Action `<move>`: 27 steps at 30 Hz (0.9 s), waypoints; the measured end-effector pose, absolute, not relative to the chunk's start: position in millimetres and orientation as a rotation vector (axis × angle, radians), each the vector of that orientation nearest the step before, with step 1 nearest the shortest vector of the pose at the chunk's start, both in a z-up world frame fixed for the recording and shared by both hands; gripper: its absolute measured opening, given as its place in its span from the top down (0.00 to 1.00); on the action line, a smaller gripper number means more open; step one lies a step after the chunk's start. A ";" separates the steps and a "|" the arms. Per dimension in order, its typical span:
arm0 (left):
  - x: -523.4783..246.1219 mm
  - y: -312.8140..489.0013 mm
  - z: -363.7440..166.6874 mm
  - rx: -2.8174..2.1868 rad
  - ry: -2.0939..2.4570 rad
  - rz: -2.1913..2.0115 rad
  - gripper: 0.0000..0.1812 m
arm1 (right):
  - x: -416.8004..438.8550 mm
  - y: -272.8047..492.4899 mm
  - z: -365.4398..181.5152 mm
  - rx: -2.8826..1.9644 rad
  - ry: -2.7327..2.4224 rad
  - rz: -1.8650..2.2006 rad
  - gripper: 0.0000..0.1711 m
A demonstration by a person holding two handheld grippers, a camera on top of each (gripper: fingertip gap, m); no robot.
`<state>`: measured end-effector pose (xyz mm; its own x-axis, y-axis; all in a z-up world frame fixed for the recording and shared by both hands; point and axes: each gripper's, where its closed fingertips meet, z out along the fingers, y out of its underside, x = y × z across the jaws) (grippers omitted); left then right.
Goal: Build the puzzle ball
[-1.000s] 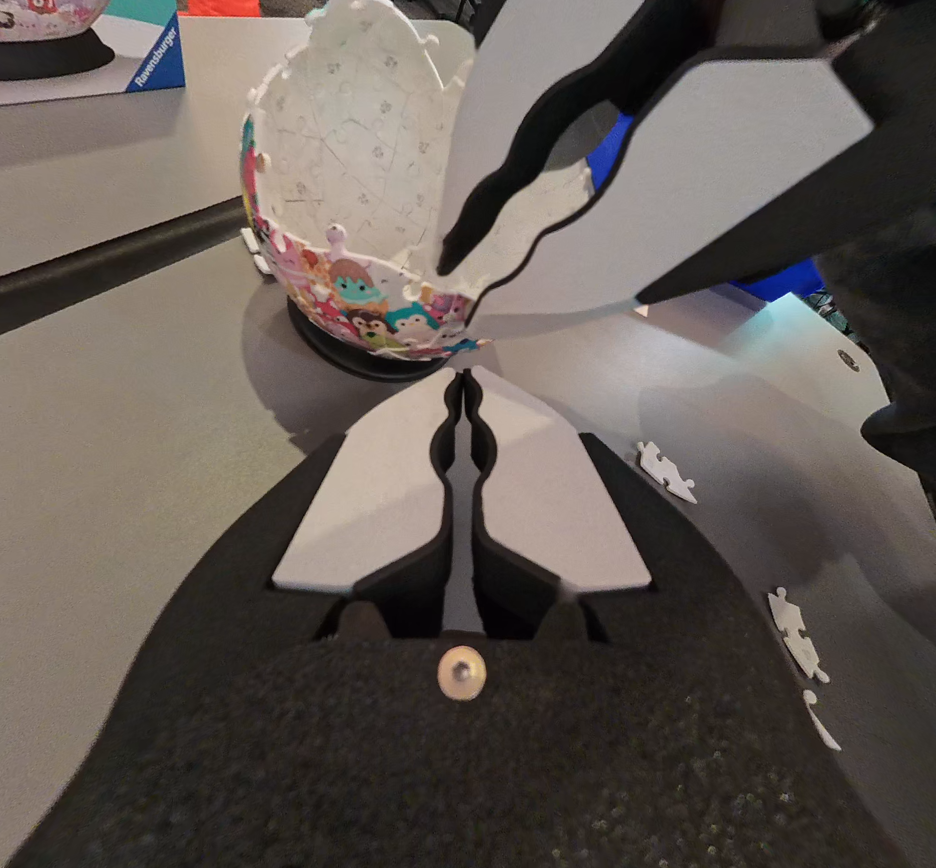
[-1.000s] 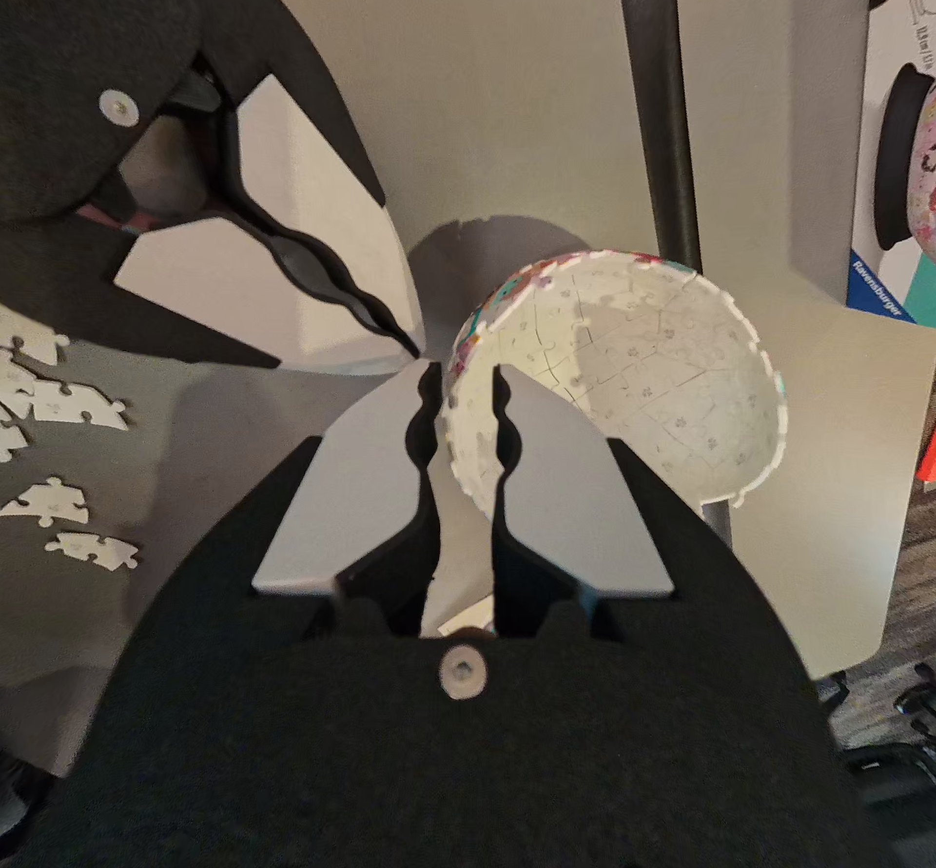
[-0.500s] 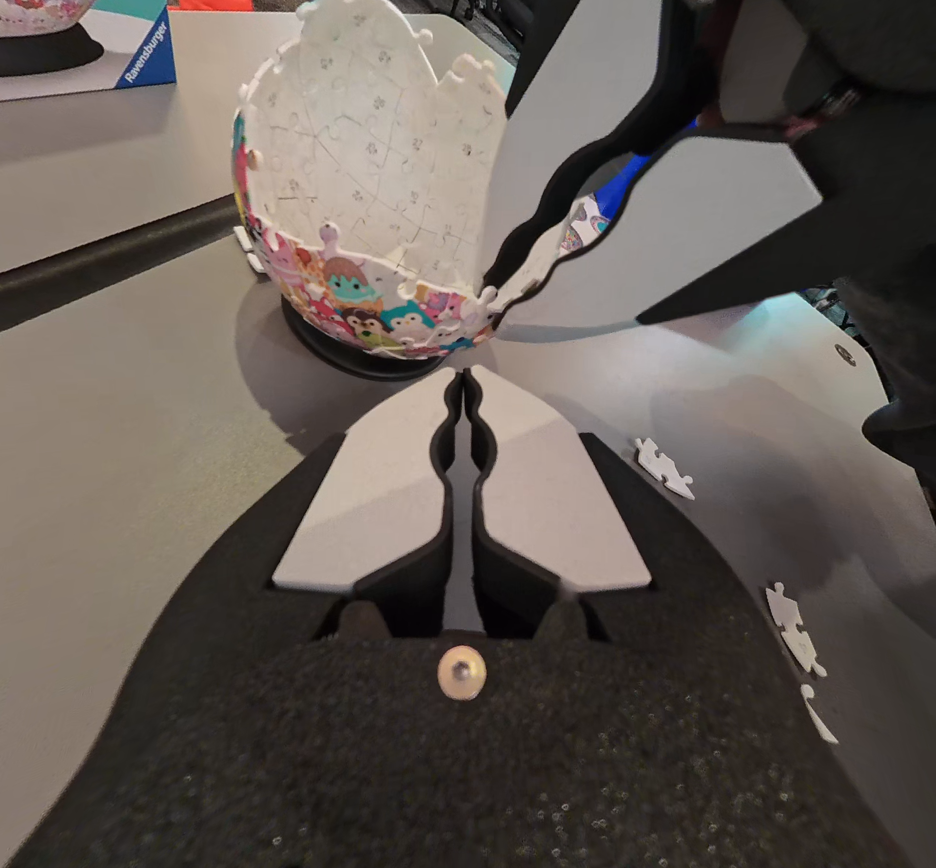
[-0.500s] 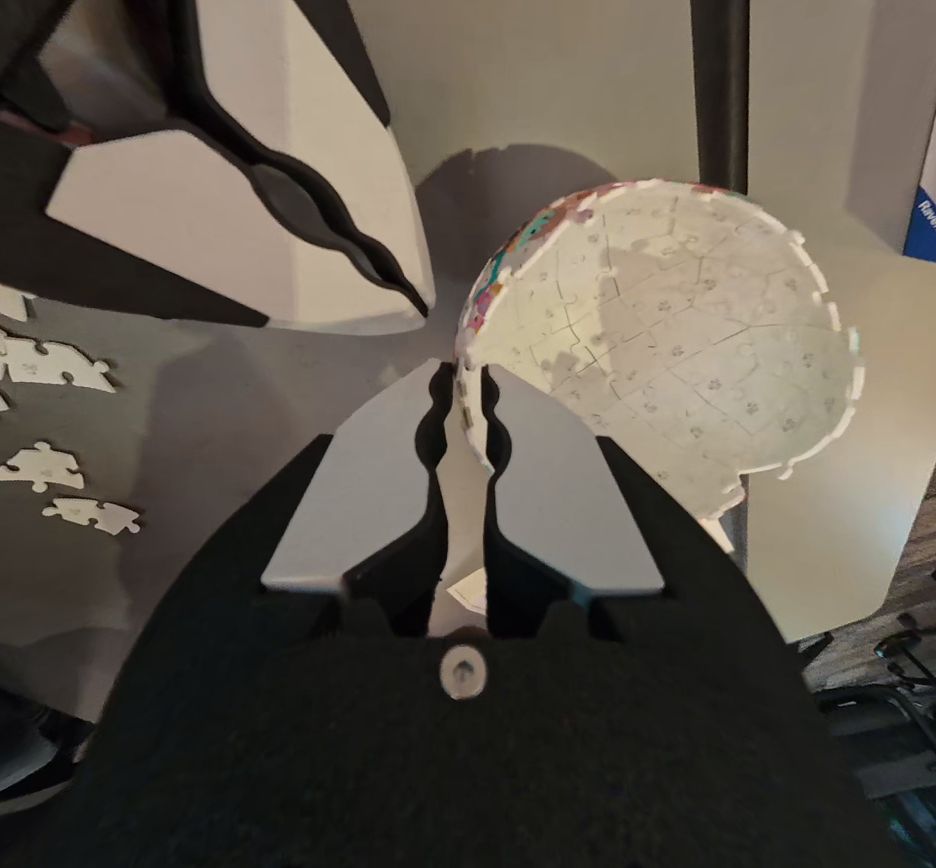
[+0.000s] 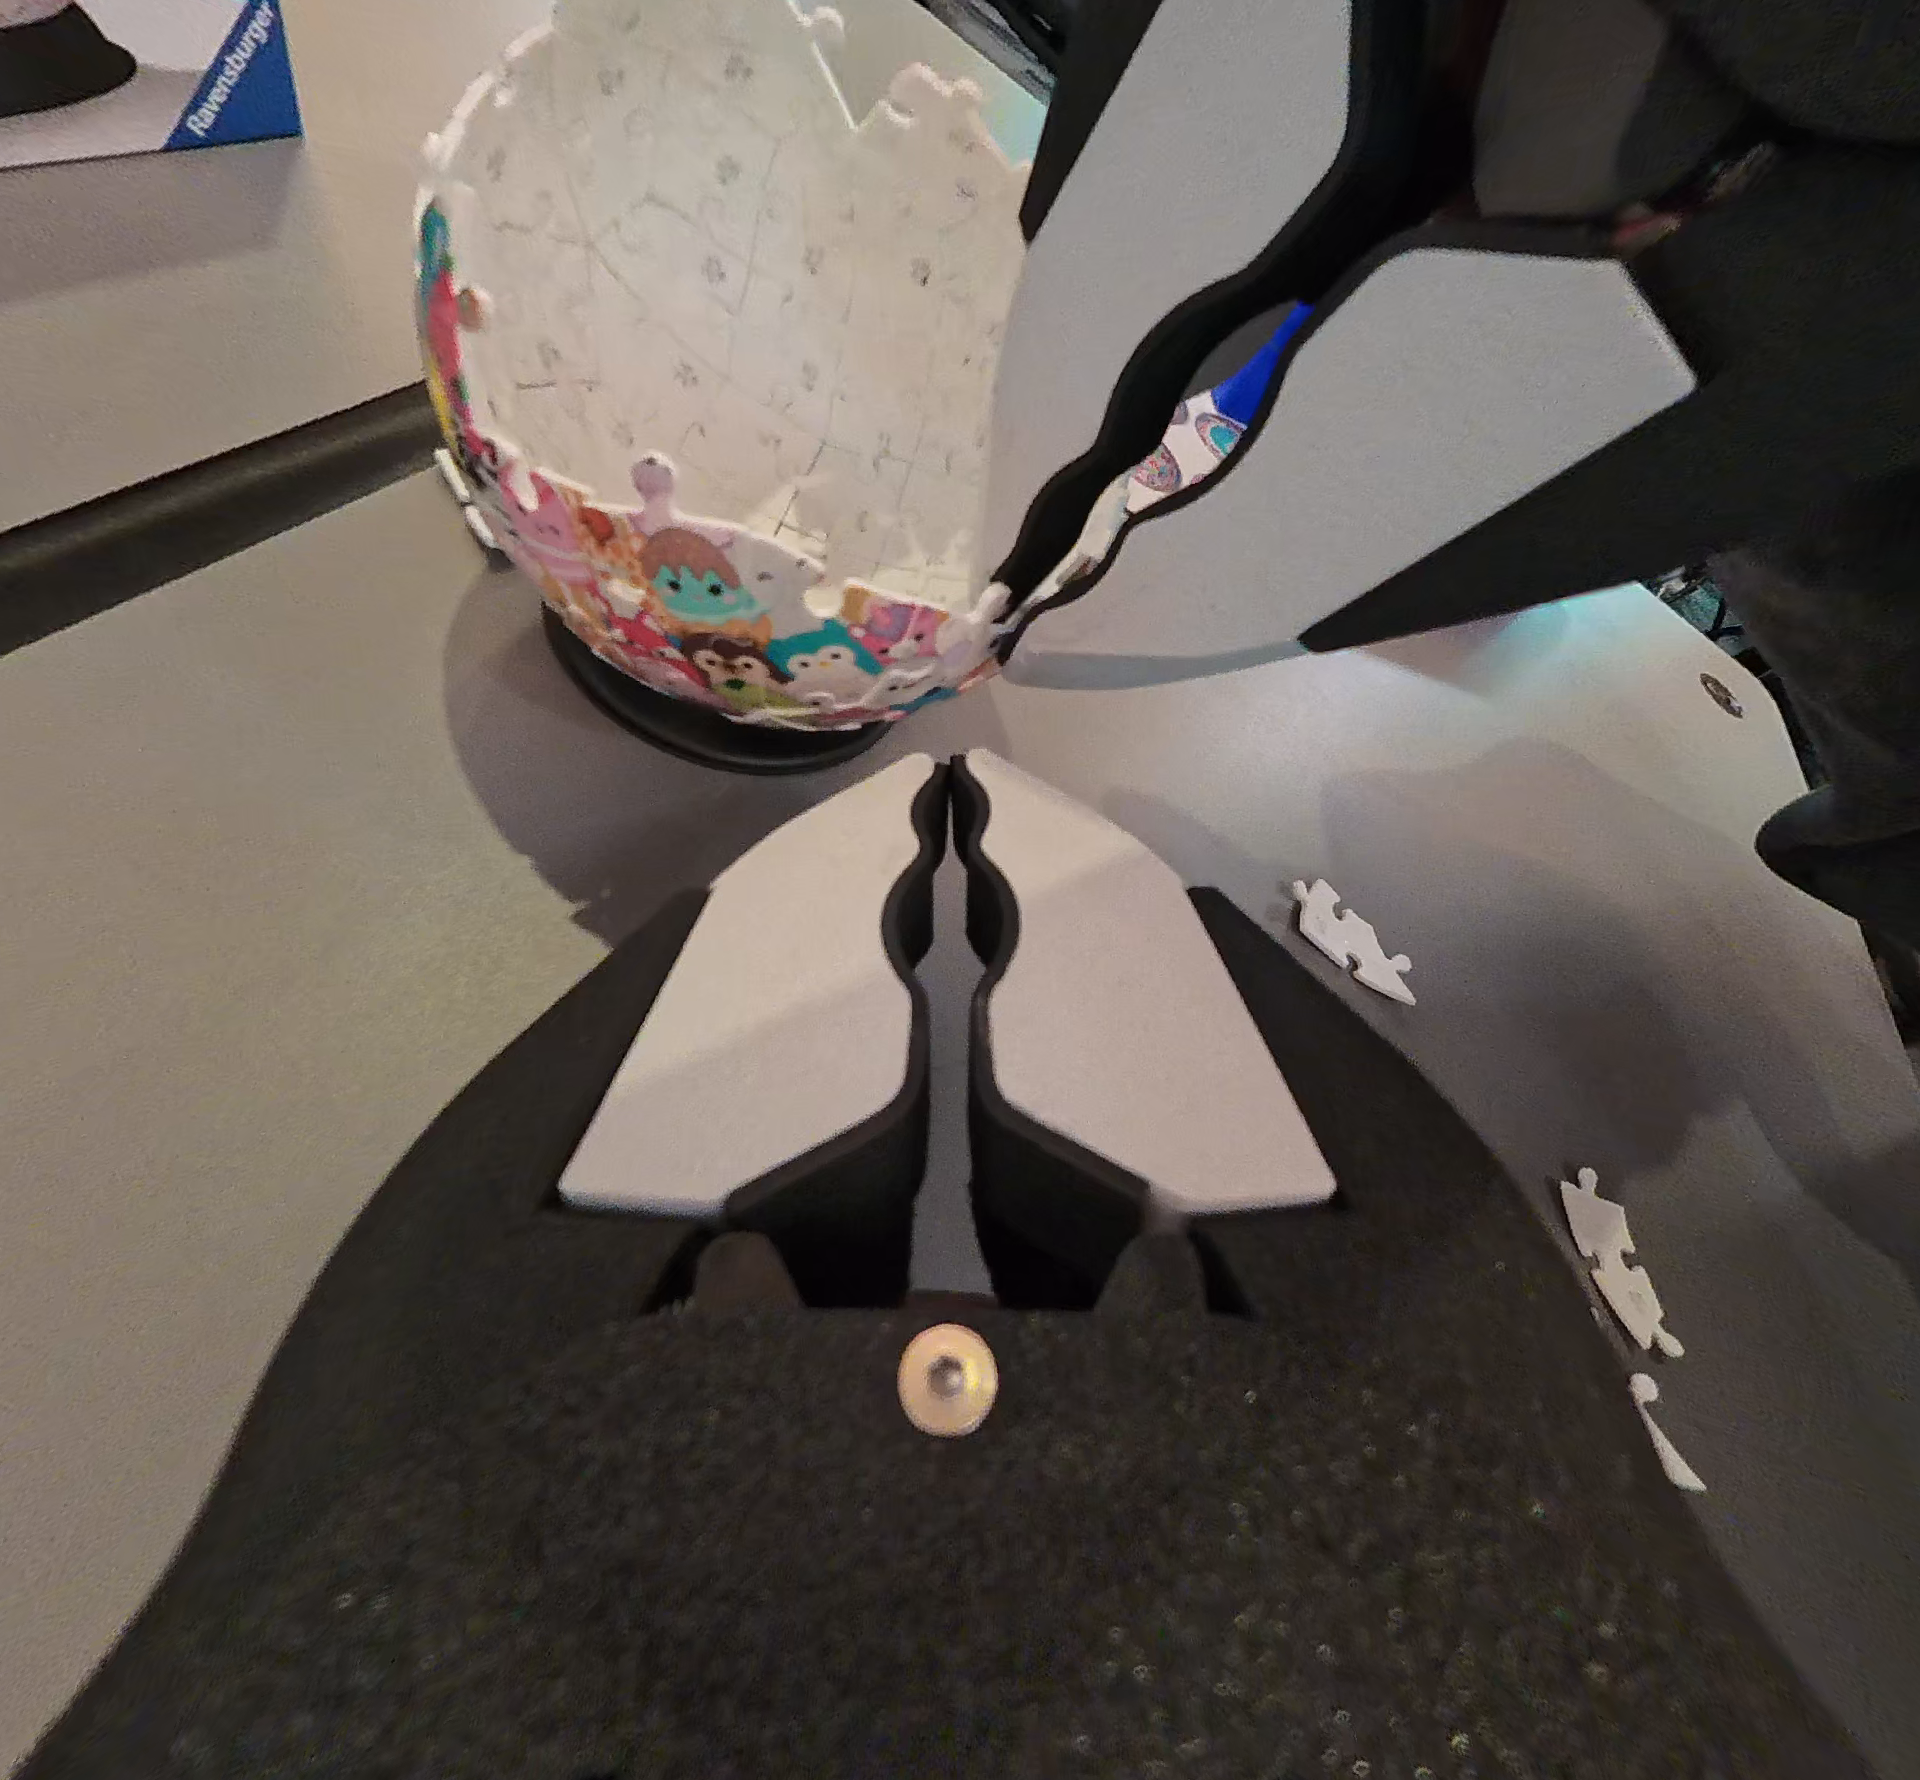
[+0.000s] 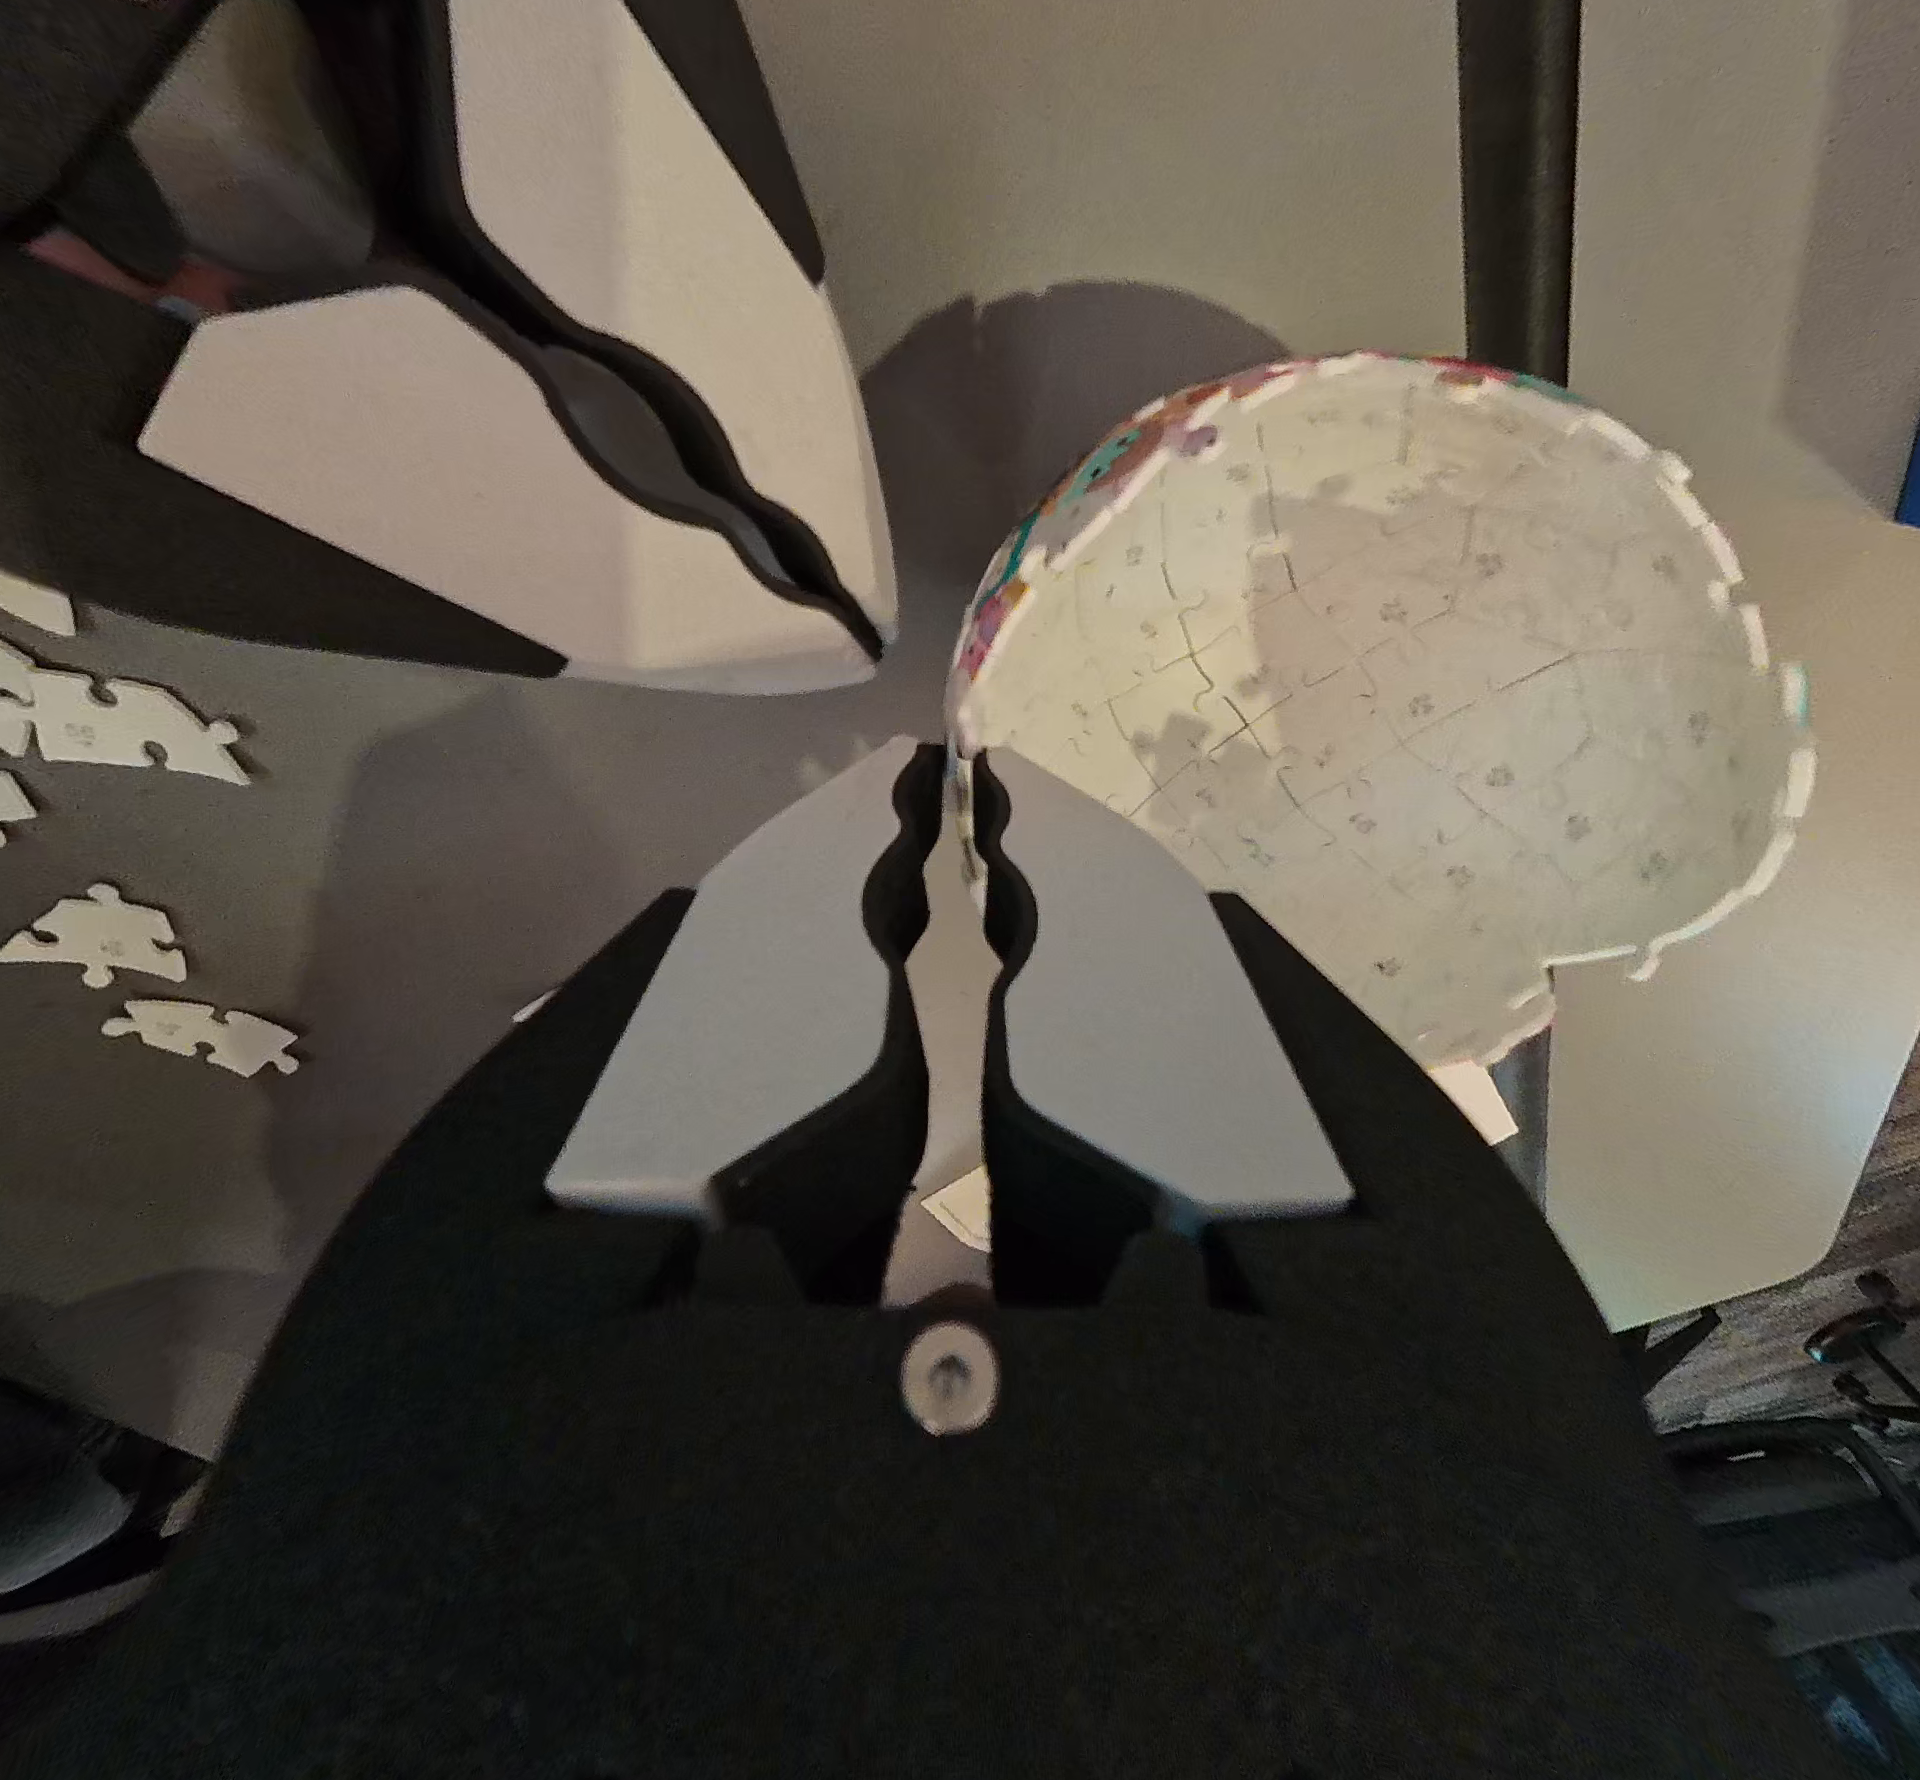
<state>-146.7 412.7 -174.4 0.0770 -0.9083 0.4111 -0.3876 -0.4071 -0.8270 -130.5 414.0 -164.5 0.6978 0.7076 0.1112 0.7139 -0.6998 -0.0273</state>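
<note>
On the grey worktop (image 5: 260, 899) the half-built puzzle ball (image 5: 717, 359) sits on a black ring stand (image 5: 717, 738), its open white inside facing up, well in from the edges. The left tongs (image 5: 951, 774) hover just in front of the stand, pressed together on nothing. The right tongs (image 6: 961, 795) are clamped on the ball's rim at its near side. Loose white puzzle pieces (image 5: 1351, 941) lie face down toward the worktop's right edge, apart from the ball.
</note>
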 end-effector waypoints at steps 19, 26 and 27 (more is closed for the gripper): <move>-144.0 405.6 -177.2 -1.827 1.335 -1.271 1.00 | -127.9 401.9 -135.0 -2.470 -0.988 -0.492 0.81; -137.1 401.9 -179.8 -1.836 1.359 -1.266 1.00 | -122.5 405.7 -155.4 -2.526 -1.144 -0.376 0.81; -134.5 401.5 -179.9 -1.839 1.360 -1.277 1.00 | -122.0 407.0 -157.4 -2.524 -1.179 -0.375 0.82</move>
